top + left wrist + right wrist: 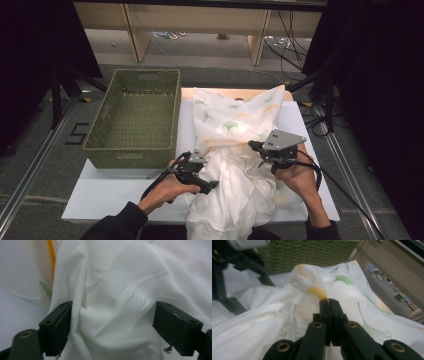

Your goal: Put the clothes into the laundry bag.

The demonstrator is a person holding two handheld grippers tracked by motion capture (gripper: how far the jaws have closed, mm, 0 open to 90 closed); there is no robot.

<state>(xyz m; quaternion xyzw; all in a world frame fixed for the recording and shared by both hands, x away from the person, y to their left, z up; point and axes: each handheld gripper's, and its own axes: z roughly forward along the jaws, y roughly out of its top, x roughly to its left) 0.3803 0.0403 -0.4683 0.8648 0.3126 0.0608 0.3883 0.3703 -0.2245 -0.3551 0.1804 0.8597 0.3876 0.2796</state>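
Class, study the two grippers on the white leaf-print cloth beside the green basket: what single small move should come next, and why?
Probably close the left gripper on the fold of the white cloth bunched between its open jaws. The right gripper is already shut on the cloth's printed edge, so a second grip would likely let both hands lift it toward the green basket alongside.

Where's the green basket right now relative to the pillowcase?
In the high view the green woven basket sits at the table's far left, directly left of the leaf-print pillowcase, its right wall close alongside the cloth.
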